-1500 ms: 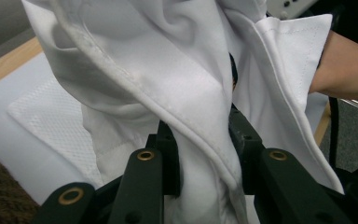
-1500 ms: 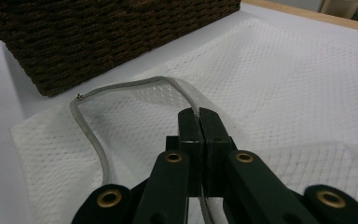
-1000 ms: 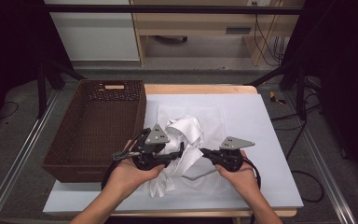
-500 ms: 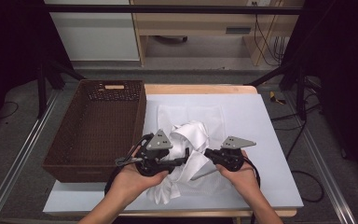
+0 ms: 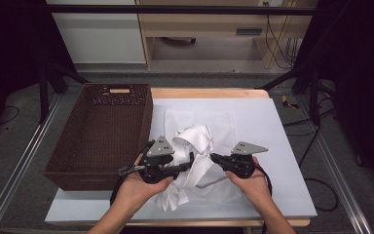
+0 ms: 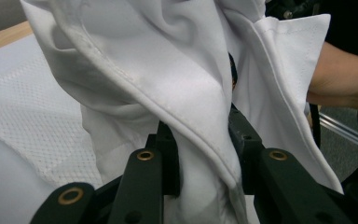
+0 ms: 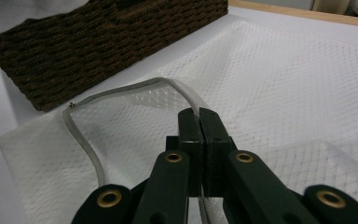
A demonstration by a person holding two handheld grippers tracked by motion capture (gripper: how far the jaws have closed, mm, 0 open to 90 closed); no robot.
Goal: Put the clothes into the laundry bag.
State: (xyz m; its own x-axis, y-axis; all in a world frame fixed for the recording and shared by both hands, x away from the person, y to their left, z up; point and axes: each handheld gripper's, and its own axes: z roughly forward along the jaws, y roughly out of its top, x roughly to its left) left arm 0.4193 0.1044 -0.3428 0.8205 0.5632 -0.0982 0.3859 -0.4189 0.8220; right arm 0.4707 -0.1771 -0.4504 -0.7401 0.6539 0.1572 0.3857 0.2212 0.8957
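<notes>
**White garment held up beside an open mesh bag**

While the wicker basket (image 5: pixel 102 134) sits at nine o'clock on the table (image 5: pixel 282 146) with nothing showing inside its brown weave, the other container in play is a white mesh laundry bag (image 5: pixel 214 122) lying flat across the middle of the table. Its zip-edged mouth (image 7: pixel 121 93) stands lifted into an open loop in the right gripper view, and only the bag's own netting shows through that loop.

A crumpled white garment (image 5: pixel 195 146) hangs bunched between the two hands at about six o'clock from the table's centre, its lower folds trailing onto the bag toward the near edge. It is over the bag, not in it.

At seven o'clock the left gripper (image 5: pixel 187 163) points toward three o'clock, roughly level, cradled from below by the left hand (image 5: pixel 139 183). Its jaws stand partly apart and are clamped on a thick fold of the garment (image 6: pixel 186 93), which rises between them and drapes over the far side.

At five o'clock the right gripper (image 5: pixel 216 158) points toward nine o'clock, held from below by the right hand (image 5: pixel 251 180). Its jaws are pressed fully together, pinching the zip edge of the bag's mouth and holding it up off the table.
</notes>
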